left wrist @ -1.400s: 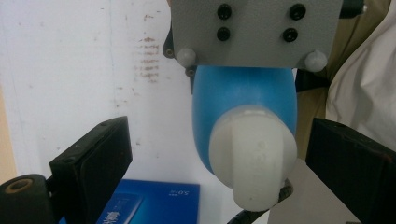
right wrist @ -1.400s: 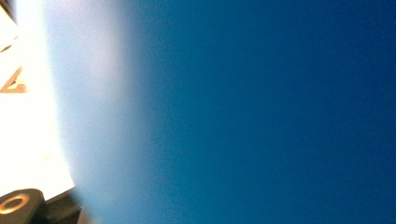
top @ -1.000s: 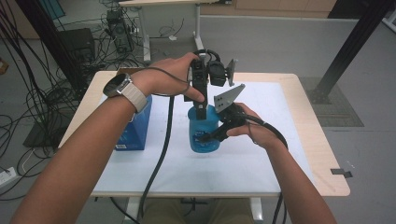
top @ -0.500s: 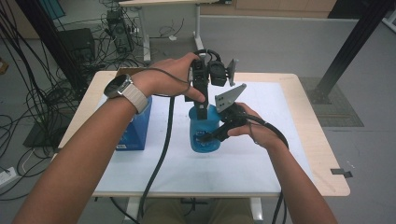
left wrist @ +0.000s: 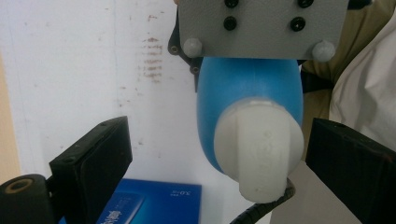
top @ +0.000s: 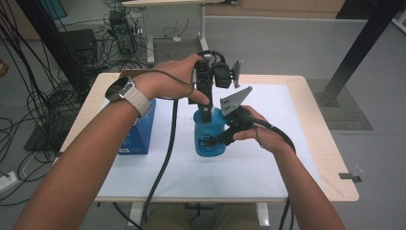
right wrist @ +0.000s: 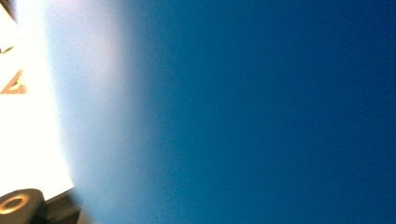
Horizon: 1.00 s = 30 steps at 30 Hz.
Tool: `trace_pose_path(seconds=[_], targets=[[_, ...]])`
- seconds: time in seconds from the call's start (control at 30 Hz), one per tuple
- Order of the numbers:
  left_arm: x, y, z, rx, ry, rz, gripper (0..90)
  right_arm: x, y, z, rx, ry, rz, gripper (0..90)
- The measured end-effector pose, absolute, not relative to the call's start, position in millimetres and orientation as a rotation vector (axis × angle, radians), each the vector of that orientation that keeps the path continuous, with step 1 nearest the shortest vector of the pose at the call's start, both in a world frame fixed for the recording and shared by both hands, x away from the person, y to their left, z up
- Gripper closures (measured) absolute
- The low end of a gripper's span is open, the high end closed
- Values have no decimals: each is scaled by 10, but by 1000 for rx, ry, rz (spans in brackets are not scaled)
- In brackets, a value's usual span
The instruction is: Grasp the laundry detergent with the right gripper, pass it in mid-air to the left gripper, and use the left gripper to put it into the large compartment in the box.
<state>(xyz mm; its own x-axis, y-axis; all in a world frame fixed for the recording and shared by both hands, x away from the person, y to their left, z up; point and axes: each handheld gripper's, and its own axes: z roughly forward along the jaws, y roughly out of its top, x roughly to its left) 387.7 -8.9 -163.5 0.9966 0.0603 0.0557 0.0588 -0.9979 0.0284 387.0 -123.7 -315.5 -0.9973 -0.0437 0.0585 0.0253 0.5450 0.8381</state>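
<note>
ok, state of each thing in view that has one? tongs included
blue bottle: upright on the table, gripped at its side
white cap: on the bottle, between the left jaws, untouched
left tongs: open, above the cap, pointing down
right tongs: shut on the bottle's body
blue box: lying flat, left of the bottle, apart from it

A smooth blue plastic bottle with a faint sheen is seen between the left gripper's jaws, topped by a matt white plastic cap. Those jaws are faced with matt black, rubbery pads. Above the bottle a grey, dull plate is fixed with black screws. Beneath lies a white, scuffed sheet, and a glossy blue printed box.
</note>
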Motion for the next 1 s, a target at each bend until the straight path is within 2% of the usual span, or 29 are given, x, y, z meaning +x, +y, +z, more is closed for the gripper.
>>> trace_pose_path(seconds=[1.0], targets=[[3874,-57,-1632,3100,101,94,75,3871,-1222,-3147,23,-2699,-1458,437]])
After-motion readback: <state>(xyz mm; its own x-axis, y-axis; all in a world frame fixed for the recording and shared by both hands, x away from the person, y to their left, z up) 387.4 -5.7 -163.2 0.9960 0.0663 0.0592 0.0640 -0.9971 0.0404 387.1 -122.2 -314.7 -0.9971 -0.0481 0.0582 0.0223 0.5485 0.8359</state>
